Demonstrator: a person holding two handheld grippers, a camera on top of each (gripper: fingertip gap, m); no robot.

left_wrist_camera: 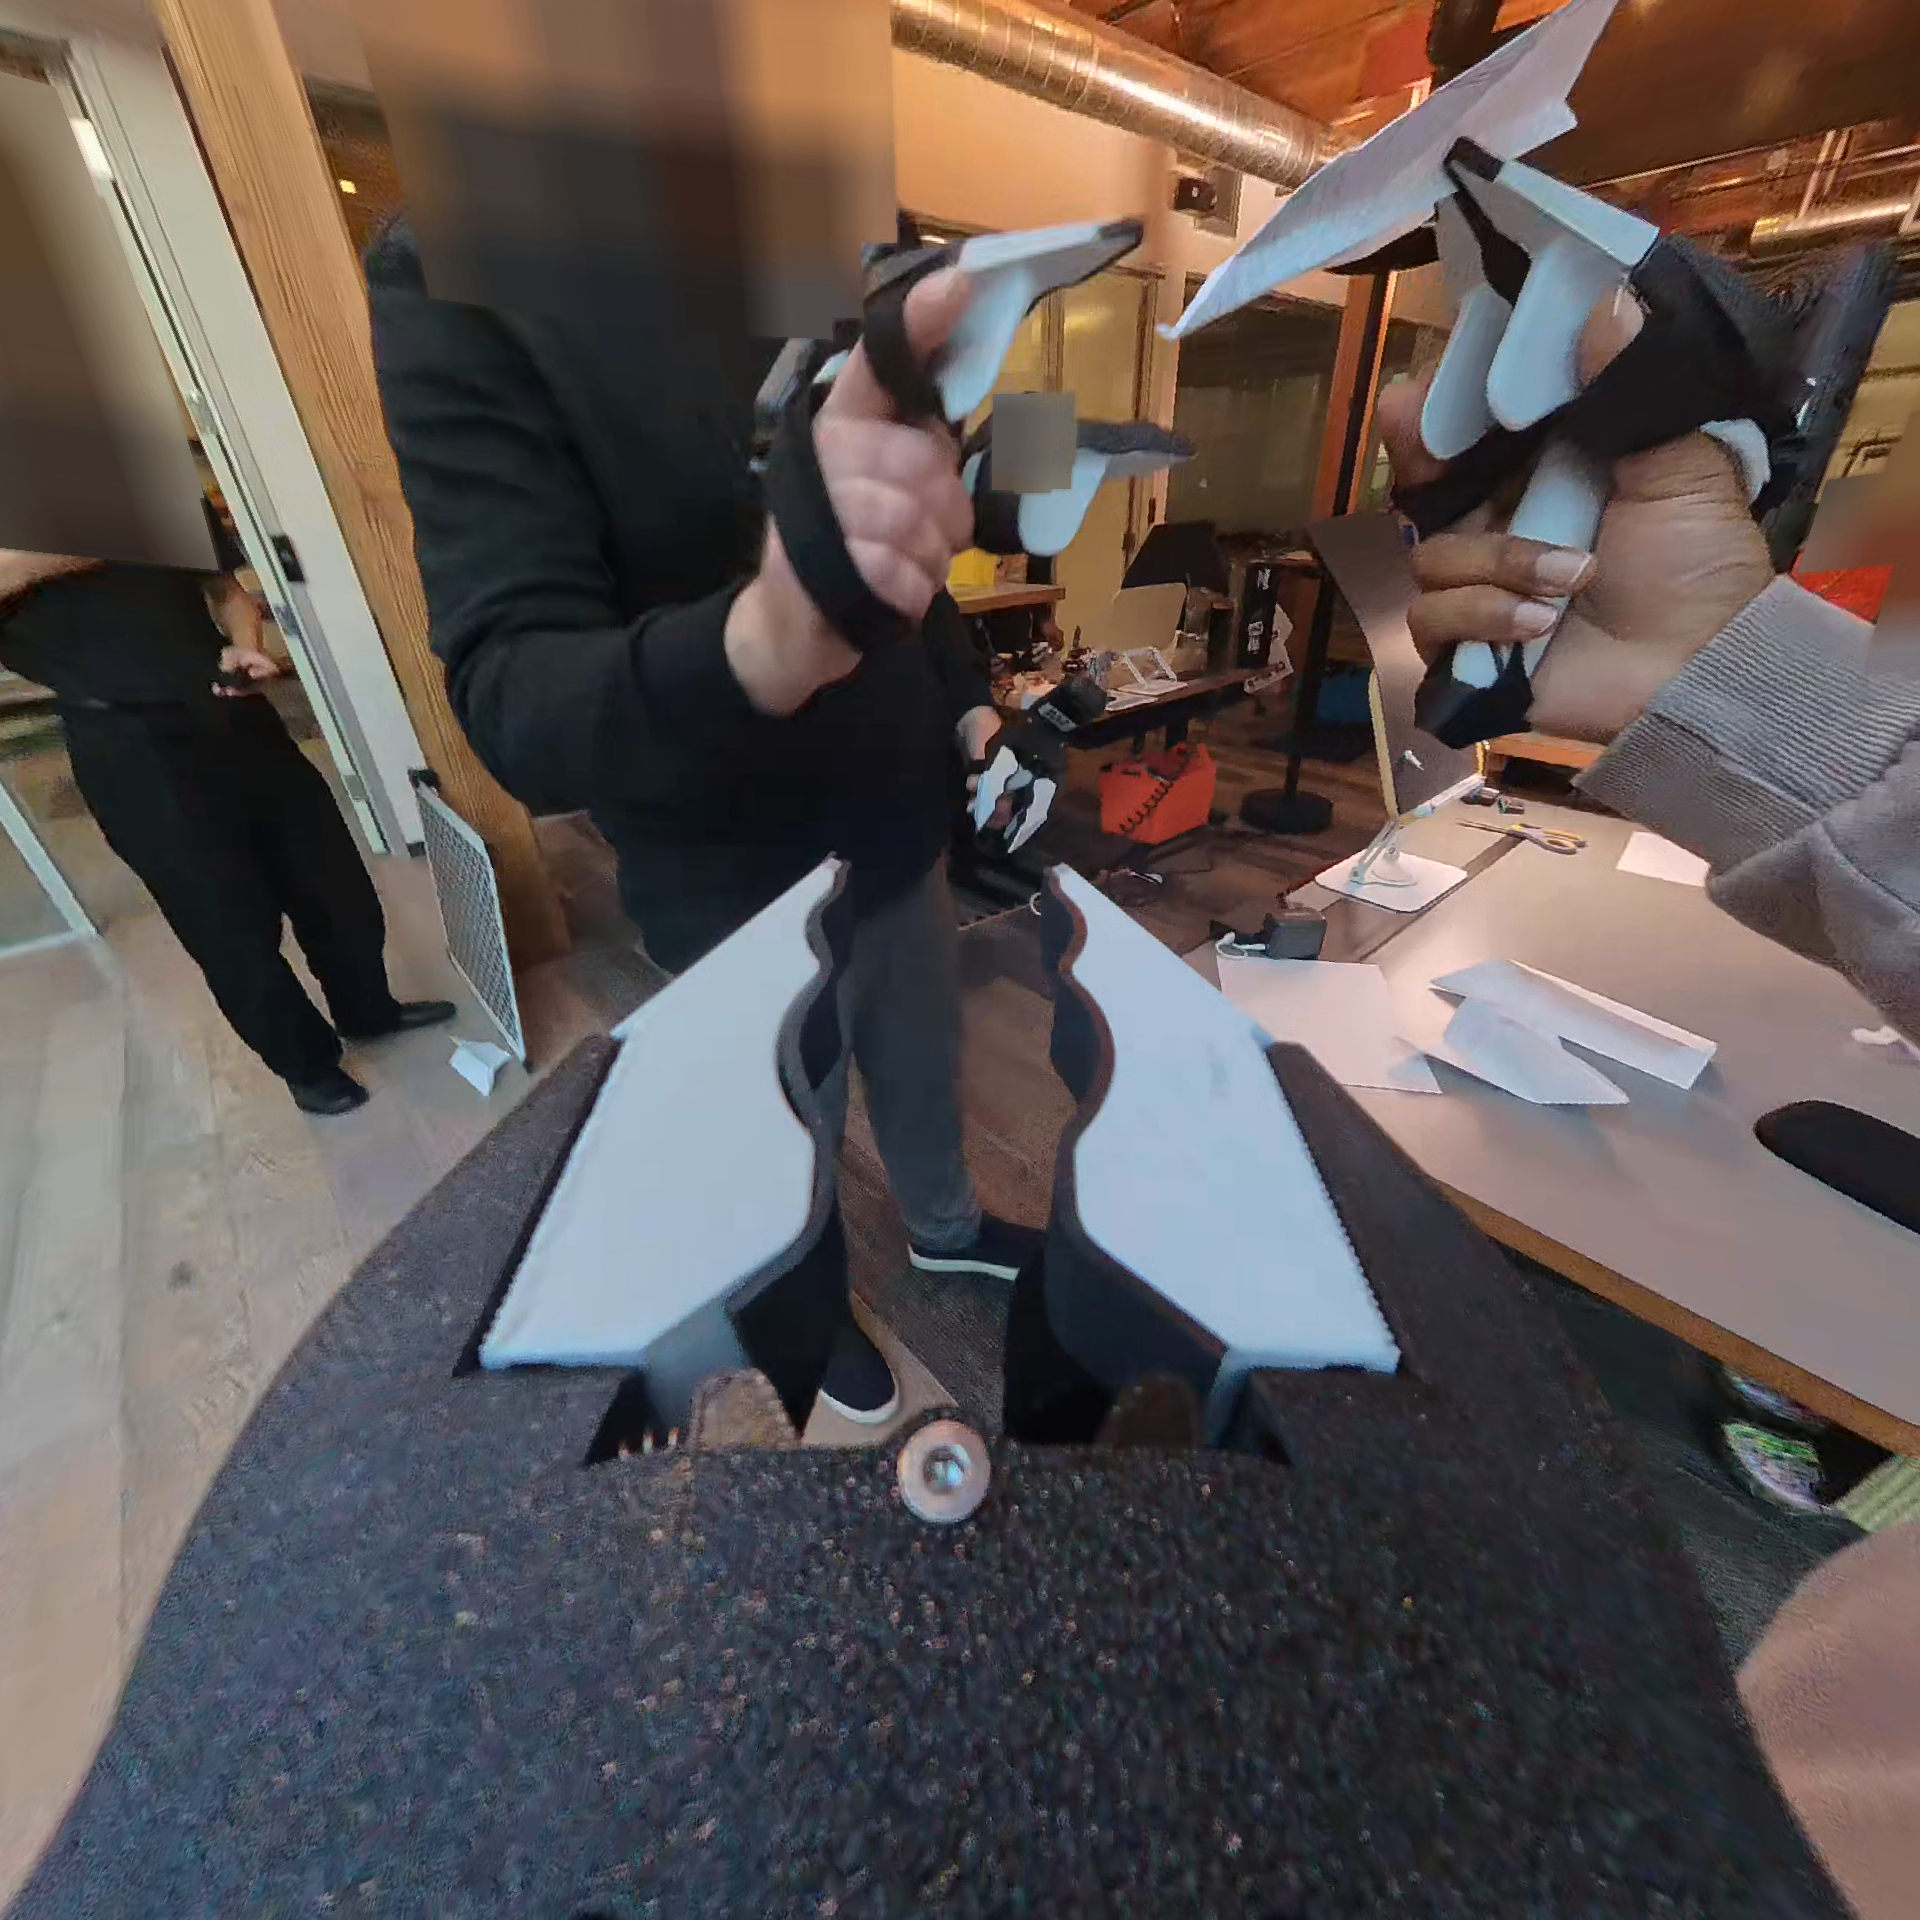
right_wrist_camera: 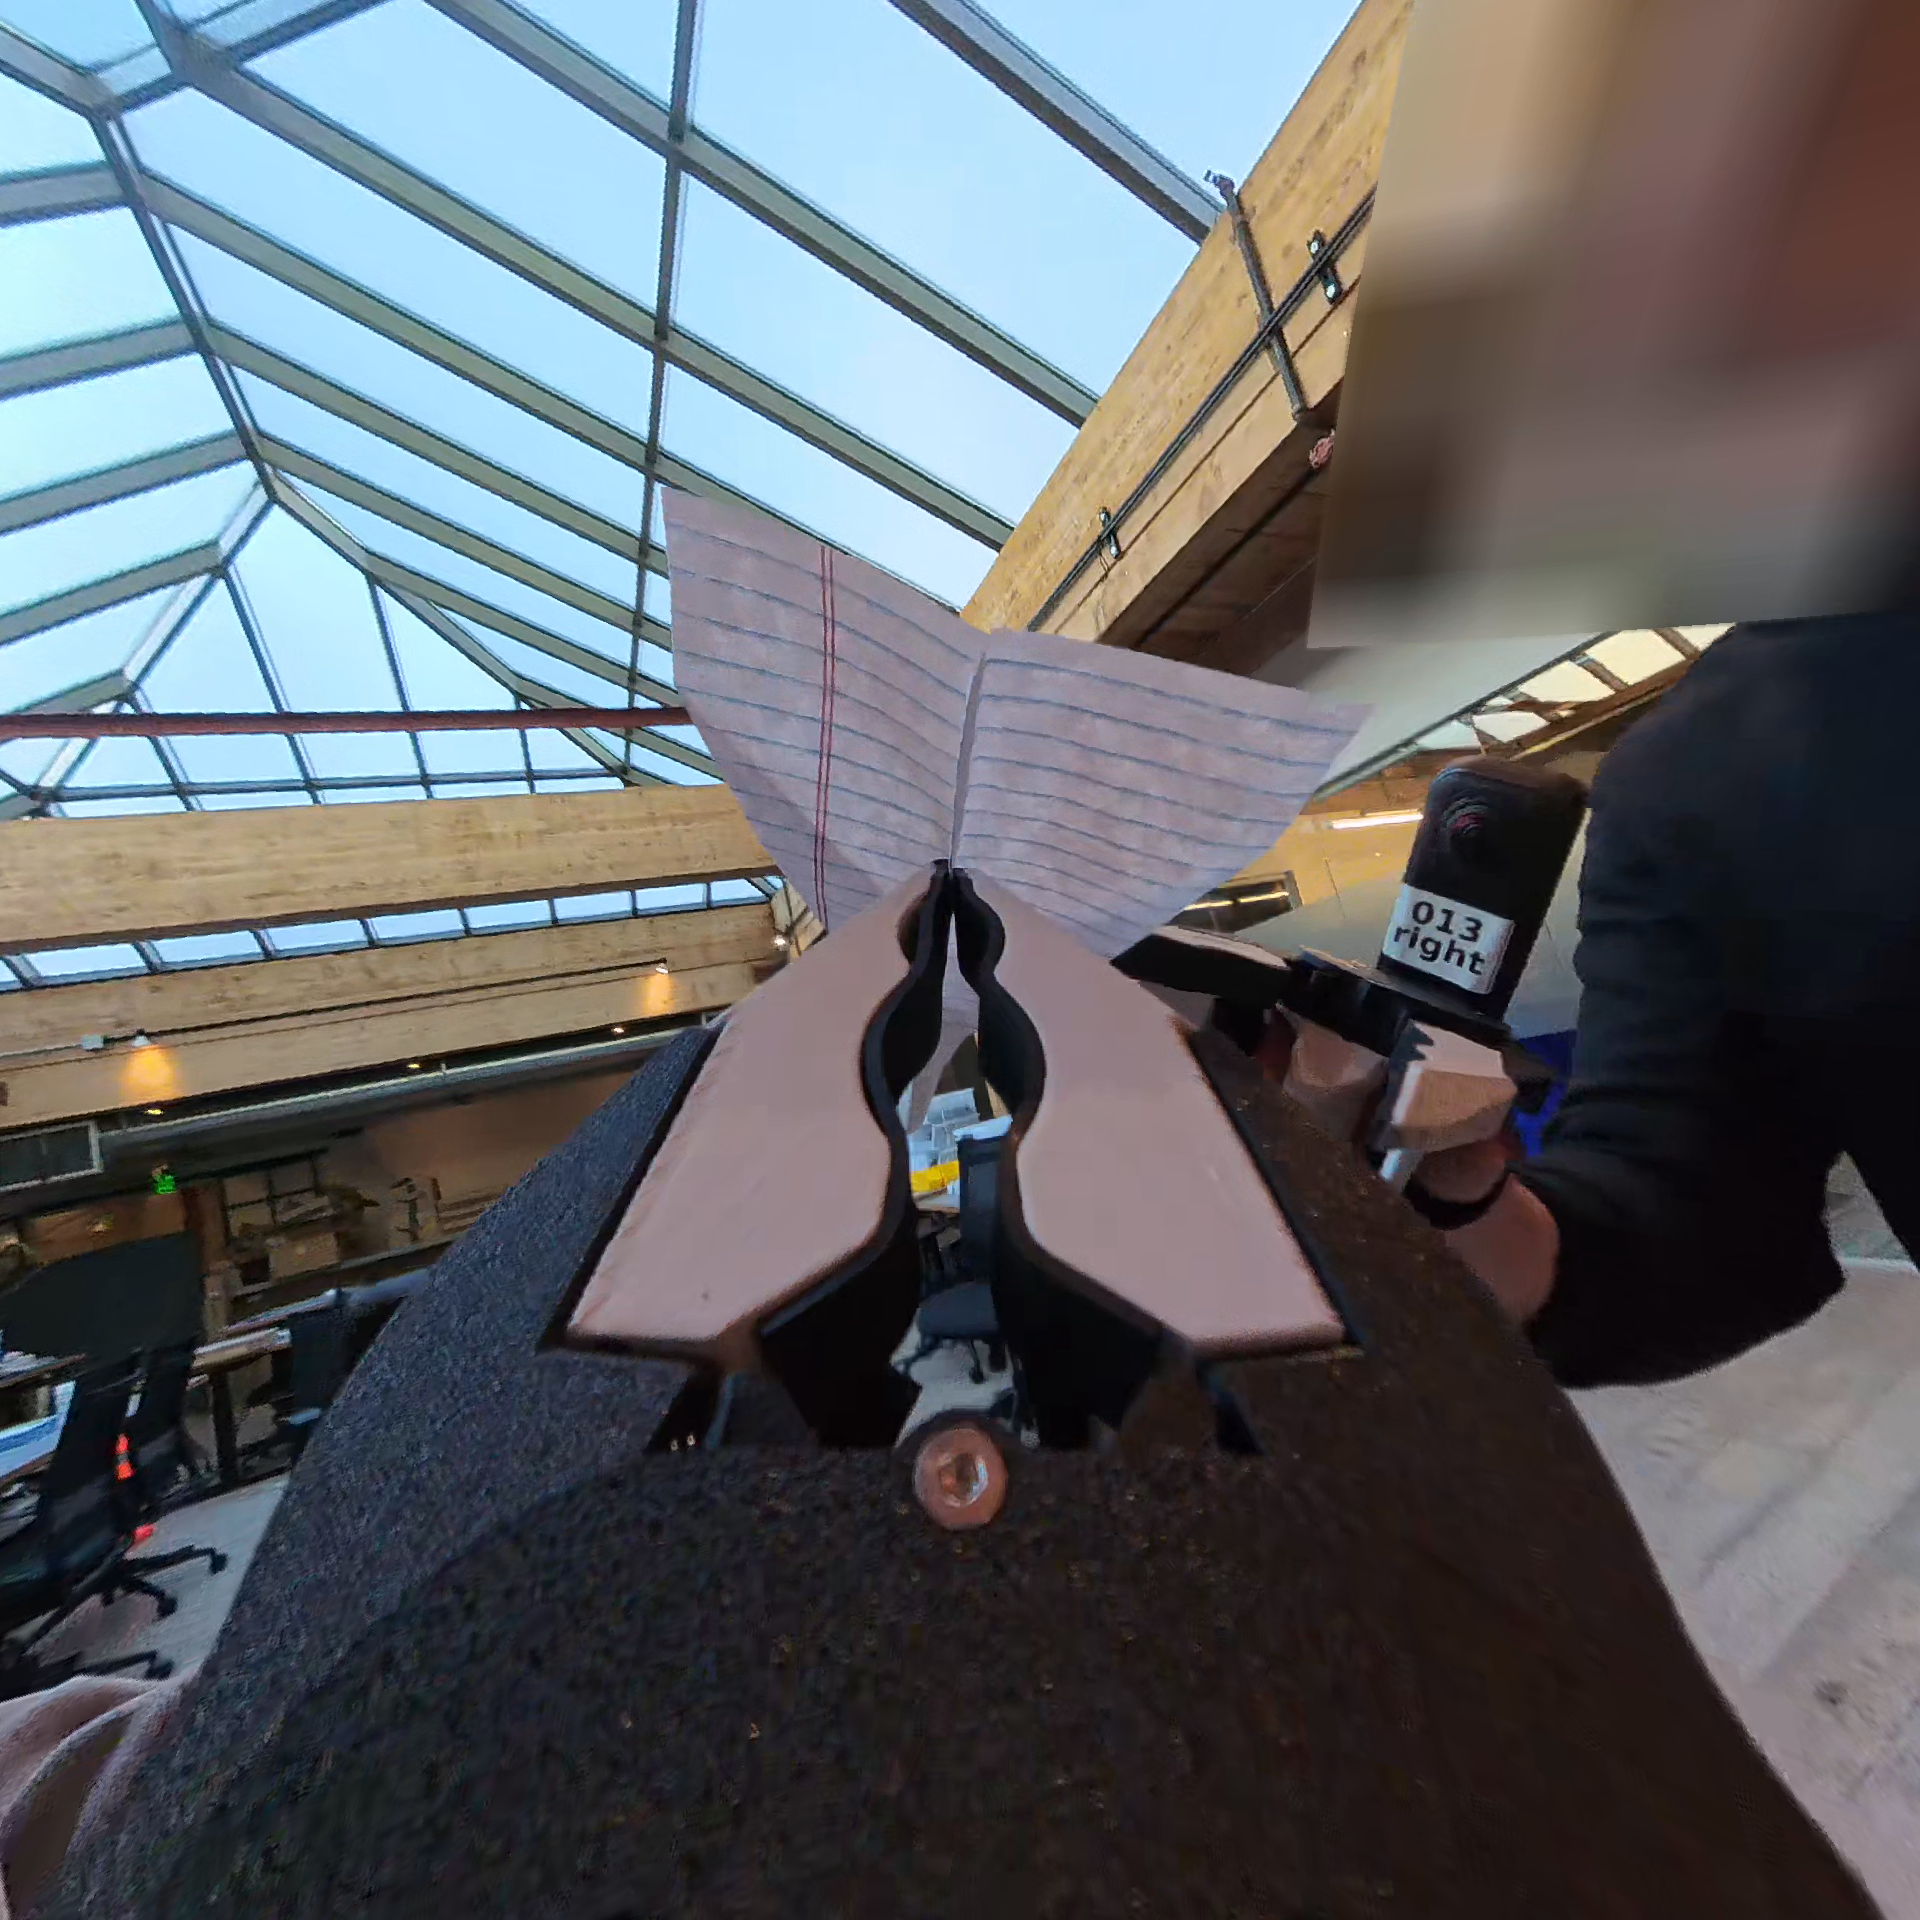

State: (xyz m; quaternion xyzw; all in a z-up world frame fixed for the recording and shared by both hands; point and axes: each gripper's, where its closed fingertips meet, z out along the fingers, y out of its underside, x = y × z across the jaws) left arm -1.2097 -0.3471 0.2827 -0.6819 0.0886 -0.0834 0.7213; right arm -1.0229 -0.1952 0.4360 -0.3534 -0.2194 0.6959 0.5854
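Note:
My right gripper (right_wrist_camera: 951,878) is shut on a folded lined paper plane (right_wrist_camera: 1039,748) and holds it up toward the glass roof. It also shows in the left wrist view (left_wrist_camera: 1460,156), at the top right, held by a hand in a grey sleeve, with the plane (left_wrist_camera: 1351,208) pinched in its tips. My left gripper (left_wrist_camera: 945,883) is open and empty, held in the air below it. A person in black (left_wrist_camera: 582,540) stands close in front and holds another open gripper (left_wrist_camera: 1070,343) up near the plane. That gripper's camera (right_wrist_camera: 1475,873) shows in the right wrist view.
A grey table (left_wrist_camera: 1558,1164) at the right bears paper sheets (left_wrist_camera: 1309,1008), a folded white paper (left_wrist_camera: 1558,1029), scissors (left_wrist_camera: 1538,834), a black pad (left_wrist_camera: 1849,1158) and a white stand (left_wrist_camera: 1387,883). A second person (left_wrist_camera: 197,790) stands at the left. A small paper plane (left_wrist_camera: 478,1065) lies on the floor.

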